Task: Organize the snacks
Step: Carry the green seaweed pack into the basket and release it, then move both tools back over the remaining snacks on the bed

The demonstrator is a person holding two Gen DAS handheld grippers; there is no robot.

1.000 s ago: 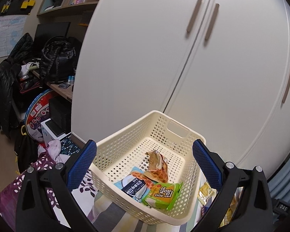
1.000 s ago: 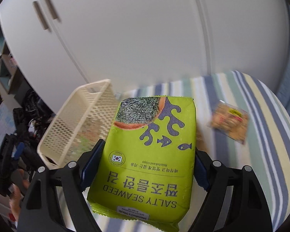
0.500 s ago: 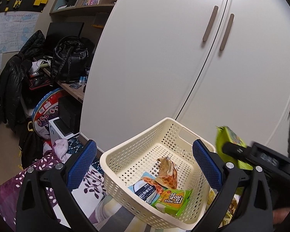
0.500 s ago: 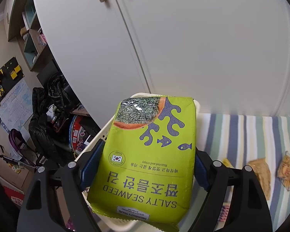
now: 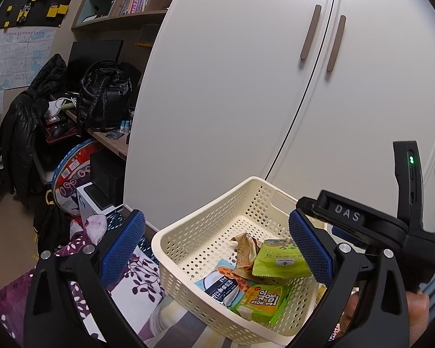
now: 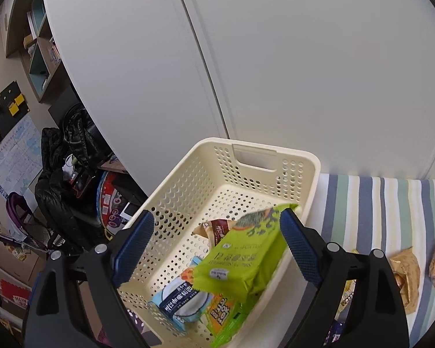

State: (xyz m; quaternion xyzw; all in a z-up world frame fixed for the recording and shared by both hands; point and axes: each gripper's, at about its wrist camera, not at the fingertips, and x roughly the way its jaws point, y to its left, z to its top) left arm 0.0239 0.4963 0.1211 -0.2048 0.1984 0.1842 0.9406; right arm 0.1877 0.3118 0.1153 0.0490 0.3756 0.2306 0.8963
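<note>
Inside basket (image 6: 301,159), newly released seaweed pack (image 6: 243,258)

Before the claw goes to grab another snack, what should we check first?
1. Seaweed pack inside the basket: ok.
2. Right claw open, holding nothing: ok.
3. Left claw open, holding nothing: ok.
4. Seaweed pack lying flat: not ok, it leans on other packs.
5. Snacks left on the striped cover: ok, a tan packet waits there.
6. Basket steady: cannot tell.
</note>
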